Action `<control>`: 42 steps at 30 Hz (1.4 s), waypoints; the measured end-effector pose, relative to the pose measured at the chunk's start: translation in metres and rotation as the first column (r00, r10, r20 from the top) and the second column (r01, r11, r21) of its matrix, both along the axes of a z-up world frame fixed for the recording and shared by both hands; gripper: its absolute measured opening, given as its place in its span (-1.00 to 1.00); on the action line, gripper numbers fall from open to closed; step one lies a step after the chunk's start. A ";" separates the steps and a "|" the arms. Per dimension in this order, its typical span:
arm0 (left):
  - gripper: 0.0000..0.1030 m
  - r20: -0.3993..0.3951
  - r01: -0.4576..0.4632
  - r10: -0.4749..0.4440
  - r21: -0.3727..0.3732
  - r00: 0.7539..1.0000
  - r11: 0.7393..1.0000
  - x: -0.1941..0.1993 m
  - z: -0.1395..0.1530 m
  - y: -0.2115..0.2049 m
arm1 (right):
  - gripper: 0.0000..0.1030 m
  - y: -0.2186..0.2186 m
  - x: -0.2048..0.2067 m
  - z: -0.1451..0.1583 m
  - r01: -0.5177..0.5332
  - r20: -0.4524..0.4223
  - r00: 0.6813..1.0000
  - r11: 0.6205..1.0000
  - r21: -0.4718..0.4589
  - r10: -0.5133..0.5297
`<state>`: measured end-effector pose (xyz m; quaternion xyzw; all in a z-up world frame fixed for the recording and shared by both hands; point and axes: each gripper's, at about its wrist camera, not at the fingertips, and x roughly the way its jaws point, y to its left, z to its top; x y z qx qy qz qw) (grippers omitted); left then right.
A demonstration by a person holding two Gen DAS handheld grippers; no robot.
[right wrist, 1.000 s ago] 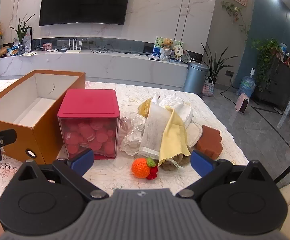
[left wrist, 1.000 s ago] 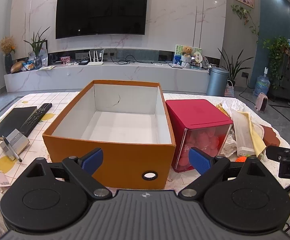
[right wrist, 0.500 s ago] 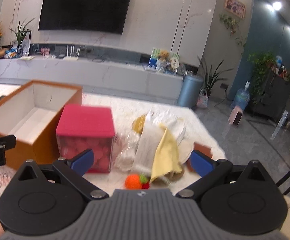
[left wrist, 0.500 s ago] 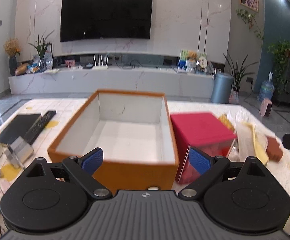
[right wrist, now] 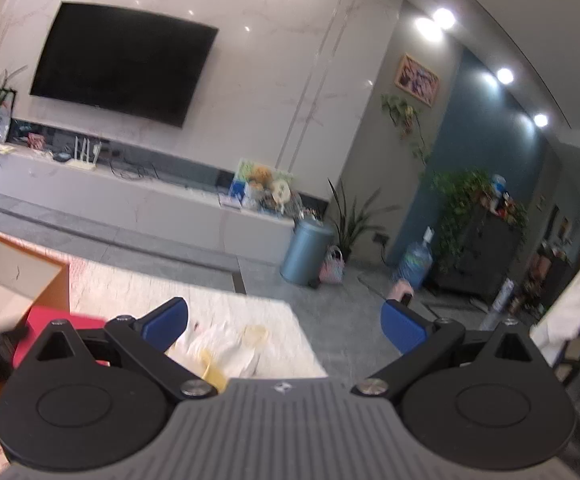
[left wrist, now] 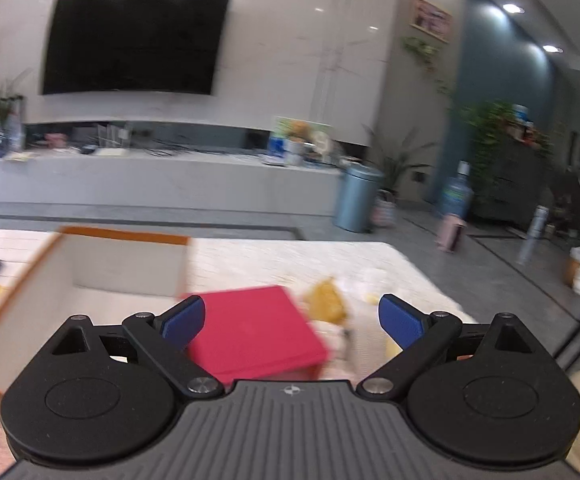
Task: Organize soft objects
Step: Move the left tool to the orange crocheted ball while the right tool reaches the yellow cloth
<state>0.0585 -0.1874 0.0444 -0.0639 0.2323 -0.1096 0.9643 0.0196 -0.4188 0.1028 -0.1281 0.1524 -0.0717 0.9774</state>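
Both held level above the table, left claw [left wrist: 292, 318] and right claw [right wrist: 284, 322] gape wide, empty.

Left gripper [left wrist: 292, 318] and right gripper [right wrist: 284, 322] alike, black angled finger arms tipped with blue pads [left wrist: 182, 319], silver pivot screws, two round black discs, grey ribbed housing with a small round emblem

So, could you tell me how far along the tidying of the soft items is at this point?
Nothing looks done yet: the orange box shows only its bare white inside. Nothing is in hand either; the left gripper and the right gripper are both open with nothing between the fingers. Everything is left: the yellow and white soft things lie heaped on the table beside the red-lidded container.
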 end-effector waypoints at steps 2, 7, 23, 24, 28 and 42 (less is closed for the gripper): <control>1.00 0.006 -0.020 0.020 0.001 1.000 1.000 0.003 -0.009 -0.017 | 0.95 -0.017 0.012 0.008 0.015 0.023 1.000 0.999 0.043 -0.016; 1.00 -0.044 -0.038 0.037 -0.017 0.998 0.999 0.016 -0.038 -0.039 | 0.95 -0.057 0.045 -0.017 0.106 0.008 0.994 0.963 0.248 -0.111; 0.69 -0.118 0.277 -0.263 0.122 0.958 0.953 0.022 -0.117 -0.087 | 0.67 -0.071 0.099 -0.145 0.049 -0.304 0.951 0.938 0.343 0.061; 0.66 -0.137 0.279 -0.261 0.131 0.955 0.951 0.025 -0.122 -0.091 | 0.67 -0.075 0.101 -0.147 0.071 -0.316 0.947 0.931 0.358 0.049; 0.39 -0.224 0.304 -0.272 0.123 0.936 0.945 0.035 -0.143 -0.096 | 0.67 -0.087 0.107 -0.154 0.145 -0.348 0.937 0.896 0.420 0.011; 0.16 -0.322 0.213 -0.214 -0.040 0.922 0.976 0.044 -0.135 -0.058 | 0.50 -0.071 0.144 -0.208 0.190 -0.551 0.813 0.808 0.557 0.189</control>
